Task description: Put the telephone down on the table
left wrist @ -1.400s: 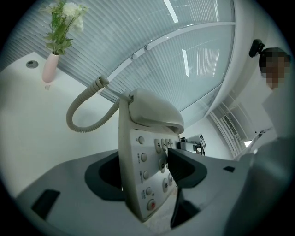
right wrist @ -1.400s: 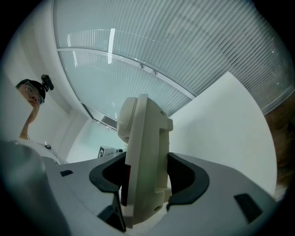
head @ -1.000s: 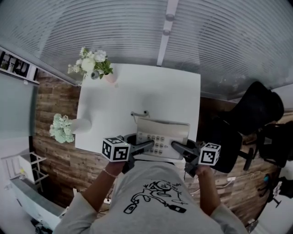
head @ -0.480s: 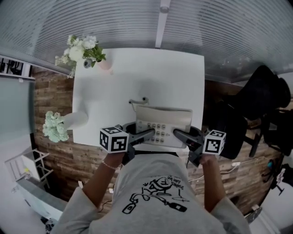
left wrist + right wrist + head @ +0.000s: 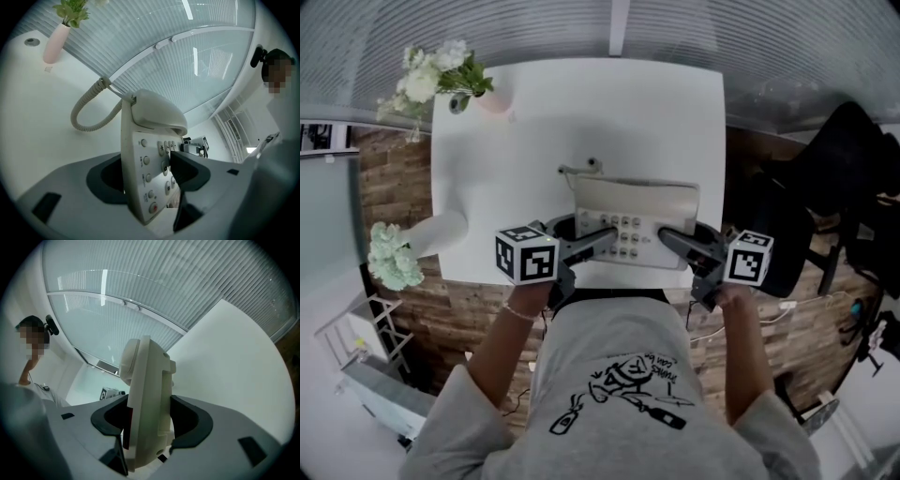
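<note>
The beige telephone [image 5: 634, 221] hangs level over the near half of the white table [image 5: 534, 131], keypad up and handset on its cradle. My left gripper [image 5: 600, 241] is shut on its left end and my right gripper [image 5: 672, 241] on its right end. In the left gripper view the telephone [image 5: 150, 159] stands clamped between the dark pads of my left gripper [image 5: 151, 176], and its coiled cord [image 5: 86, 110] lies on the tabletop. In the right gripper view my right gripper [image 5: 146, 423] pinches the telephone [image 5: 147, 390] edge-on. I cannot tell whether its base touches the table.
A pink vase with flowers [image 5: 441, 77] stands at the table's far left corner. A white vase with pale flowers [image 5: 403, 248] sits at the left edge. A black chair [image 5: 848, 187] is off to the right. The person's body is close behind the near edge.
Both grippers have come down a little toward the table with the telephone held between them. Their hold on it looks the same.
</note>
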Action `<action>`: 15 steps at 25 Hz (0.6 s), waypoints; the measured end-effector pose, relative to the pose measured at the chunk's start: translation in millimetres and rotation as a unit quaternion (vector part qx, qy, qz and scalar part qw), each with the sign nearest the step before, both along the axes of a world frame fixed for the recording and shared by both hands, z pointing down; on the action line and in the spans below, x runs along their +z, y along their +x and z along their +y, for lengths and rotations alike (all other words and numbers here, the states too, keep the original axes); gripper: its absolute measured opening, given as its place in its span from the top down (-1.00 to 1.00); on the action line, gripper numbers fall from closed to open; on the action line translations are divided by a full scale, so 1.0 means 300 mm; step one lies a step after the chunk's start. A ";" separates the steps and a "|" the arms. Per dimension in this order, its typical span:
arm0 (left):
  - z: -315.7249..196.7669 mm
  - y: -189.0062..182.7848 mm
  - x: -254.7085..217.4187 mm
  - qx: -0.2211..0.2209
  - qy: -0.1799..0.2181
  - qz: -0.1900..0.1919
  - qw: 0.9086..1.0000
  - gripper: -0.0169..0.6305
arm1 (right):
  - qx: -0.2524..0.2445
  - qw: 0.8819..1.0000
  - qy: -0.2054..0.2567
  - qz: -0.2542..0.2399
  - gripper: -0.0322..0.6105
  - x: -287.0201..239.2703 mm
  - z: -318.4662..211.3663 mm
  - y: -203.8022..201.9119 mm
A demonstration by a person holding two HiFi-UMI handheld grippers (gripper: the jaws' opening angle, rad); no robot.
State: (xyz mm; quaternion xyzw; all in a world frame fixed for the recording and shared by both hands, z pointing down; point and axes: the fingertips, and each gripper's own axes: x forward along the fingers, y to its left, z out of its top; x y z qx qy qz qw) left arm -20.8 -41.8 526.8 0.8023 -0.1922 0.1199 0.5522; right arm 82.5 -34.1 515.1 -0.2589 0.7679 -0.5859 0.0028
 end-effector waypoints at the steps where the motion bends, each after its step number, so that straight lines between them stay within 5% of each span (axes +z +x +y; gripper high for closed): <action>1: -0.002 0.001 0.008 0.000 -0.001 0.000 1.000 0.09 | -0.001 1.000 0.001 0.001 0.05 0.007 -0.004 0.001; 15: 0.025 0.003 0.148 -0.001 -0.035 -0.010 0.999 0.09 | -0.020 0.999 -0.035 0.003 0.05 0.147 0.013 -0.001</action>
